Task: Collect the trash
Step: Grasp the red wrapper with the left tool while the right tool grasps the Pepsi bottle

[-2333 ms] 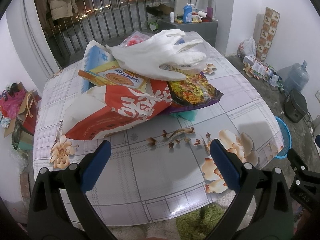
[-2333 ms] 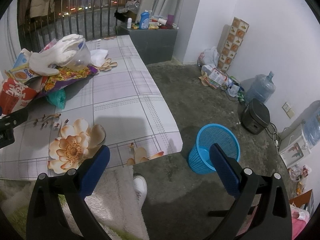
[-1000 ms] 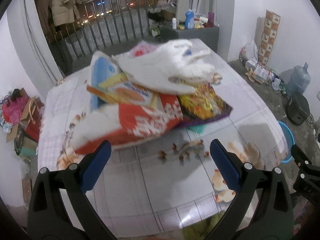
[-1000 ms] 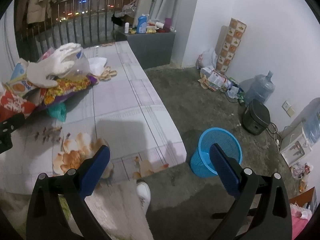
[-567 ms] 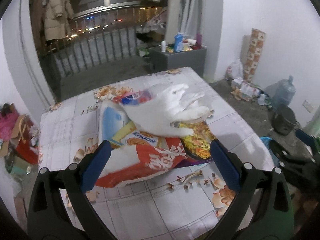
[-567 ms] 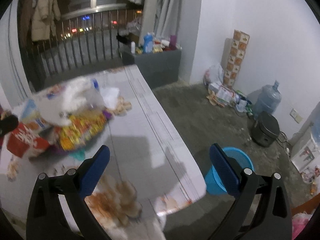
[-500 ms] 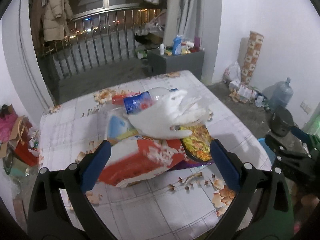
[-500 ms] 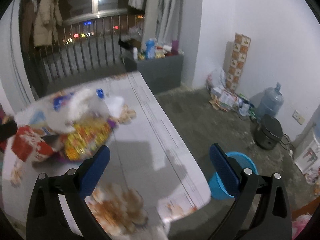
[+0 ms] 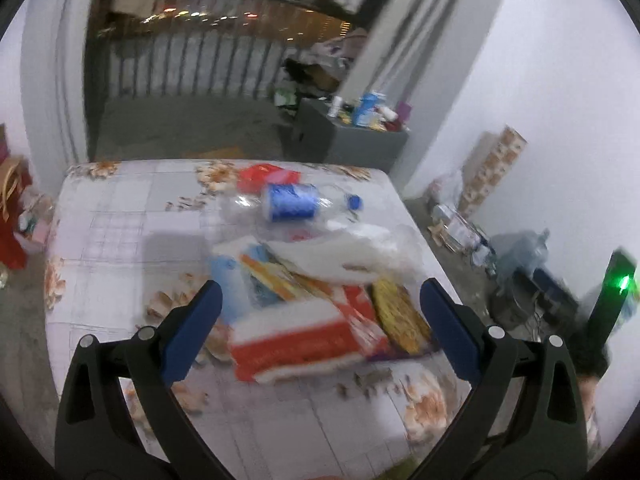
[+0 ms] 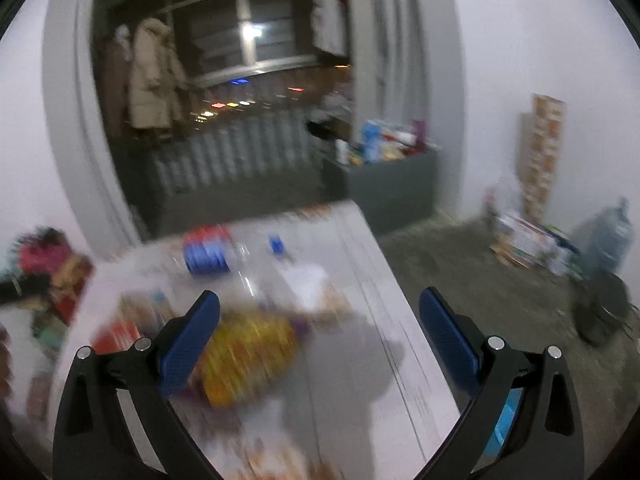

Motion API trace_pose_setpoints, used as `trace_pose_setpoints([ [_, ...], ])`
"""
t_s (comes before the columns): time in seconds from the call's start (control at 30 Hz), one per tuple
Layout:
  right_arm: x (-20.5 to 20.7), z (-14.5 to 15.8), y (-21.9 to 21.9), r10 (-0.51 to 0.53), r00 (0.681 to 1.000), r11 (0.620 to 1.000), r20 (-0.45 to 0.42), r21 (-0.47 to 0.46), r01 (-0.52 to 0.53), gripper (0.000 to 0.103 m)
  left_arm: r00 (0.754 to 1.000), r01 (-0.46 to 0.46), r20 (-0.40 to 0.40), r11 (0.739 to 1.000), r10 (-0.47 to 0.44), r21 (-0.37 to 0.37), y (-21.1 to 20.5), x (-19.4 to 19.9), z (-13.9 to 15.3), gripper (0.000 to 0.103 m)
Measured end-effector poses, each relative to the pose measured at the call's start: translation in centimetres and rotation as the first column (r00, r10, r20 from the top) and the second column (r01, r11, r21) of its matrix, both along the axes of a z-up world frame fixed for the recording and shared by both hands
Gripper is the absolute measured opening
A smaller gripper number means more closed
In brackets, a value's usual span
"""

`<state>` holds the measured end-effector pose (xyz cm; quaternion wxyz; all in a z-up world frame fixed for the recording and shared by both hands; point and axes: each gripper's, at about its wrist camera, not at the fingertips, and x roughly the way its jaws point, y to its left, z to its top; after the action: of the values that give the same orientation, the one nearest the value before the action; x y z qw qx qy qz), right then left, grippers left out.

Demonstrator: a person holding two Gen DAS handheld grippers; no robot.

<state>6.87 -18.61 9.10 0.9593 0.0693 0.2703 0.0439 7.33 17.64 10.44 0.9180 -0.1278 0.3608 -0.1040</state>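
Both claws have lifted back from the trash pile; left gripper (image 9: 318, 322) and right gripper (image 10: 318, 326) hang released above the table (image 9: 120, 216), lining up a grab at its right edge

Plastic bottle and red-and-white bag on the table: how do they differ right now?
The plastic bottle is clear with a blue label and blue cap; the red-and-white bag is opaque. The bottle lies alone toward the table's far side; the bag sits nearest the left tool, in the wrapper pile. The bag looks bulkier. Neither is gripped.
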Motion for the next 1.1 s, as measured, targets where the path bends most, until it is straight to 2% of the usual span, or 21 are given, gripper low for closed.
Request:
trace_pose_setpoints([
  [0.07, 4.8, 2.2, 0.3, 0.098, 0.995, 0.993, -0.001, 0.071, -0.098, 0.097, 0.999, -0.042, 0.004, 0.999, 0.042, 0.007, 1.1, 1.5, 0.0, 0.095],
  [0.17, 11.7, 3.6, 2.3, 0.219, 0.975, 0.969, -0.045, 0.124, -0.212, 0.097, 0.993, -0.112, 0.022, 0.994, 0.112, -0.008, 3.4, 4.5, 0.5, 0.095],
  [0.27, 18.1, 2.8, 4.6, 0.318, 0.937, 0.939, -0.142, 0.182, -0.291, 0.097, 0.997, -0.067, 0.038, 0.997, 0.069, -0.035, 4.9, 9.0, 1.0, 0.095],
  [0.33, 22.3, 0.9, 5.4, 0.381, 0.894, 0.912, -0.234, 0.257, -0.321, 0.097, 1.0, -0.011, 0.025, 0.999, 0.012, -0.03, 5.6, 12.6, 1.0, 0.095],
  [0.43, 26.2, -2.4, 5.2, 0.402, 0.844, 0.894, -0.356, 0.351, -0.278, 0.096, 0.998, 0.06, -0.004, 0.998, -0.06, -0.019, 5.4, 18.0, -0.2, 0.094],
  [0.53, 28.3, -5.5, 4.2, 0.436, 0.782, 0.854, -0.446, 0.48, -0.202, 0.093, 0.992, 0.108, -0.067, 0.993, -0.11, -0.041, 5.0, 23.1, -2.5, 0.093],
  [0.6, 28.9, -7.3, 3.7, 0.437, 0.763, 0.84, -0.477, 0.52, -0.156, 0.09, 0.985, 0.143, -0.095, 0.989, -0.147, -0.044, 4.5, 26.1, -4.3, 0.083],
  [0.73, 29.6, -9.9, 3.3, 0.42, 0.731, 0.836, -0.538, 0.544, -0.08, 0.086, 0.969, 0.19, -0.159, 0.982, -0.187, 0.008, 3.2, 30.7, -7.9, 0.072],
  [0.93, 30.5, -14.5, 1.7, 0.413, 0.667, 0.789, -0.62, 0.61, 0.077, 0.078, 0.943, 0.207, -0.268, 0.978, -0.195, 0.016, 1.9, 34.7, -12.4, 0.056],
  [1.03, 31.0, -16.6, 1.4, 0.428, 0.624, 0.748, -0.654, 0.644, 0.162, 0.073, 0.938, 0.202, -0.288, 0.979, -0.194, -0.001, 1.7, 35.4, -13.6, 0.052],
  [1.1, 31.4, -17.8, 1.8, 0.437, 0.606, 0.733, -0.664, 0.654, 0.188, 0.072, 0.937, 0.202, -0.291, 0.979, -0.195, -0.006, 1.6, 35.1, -14.2, 0.046],
])
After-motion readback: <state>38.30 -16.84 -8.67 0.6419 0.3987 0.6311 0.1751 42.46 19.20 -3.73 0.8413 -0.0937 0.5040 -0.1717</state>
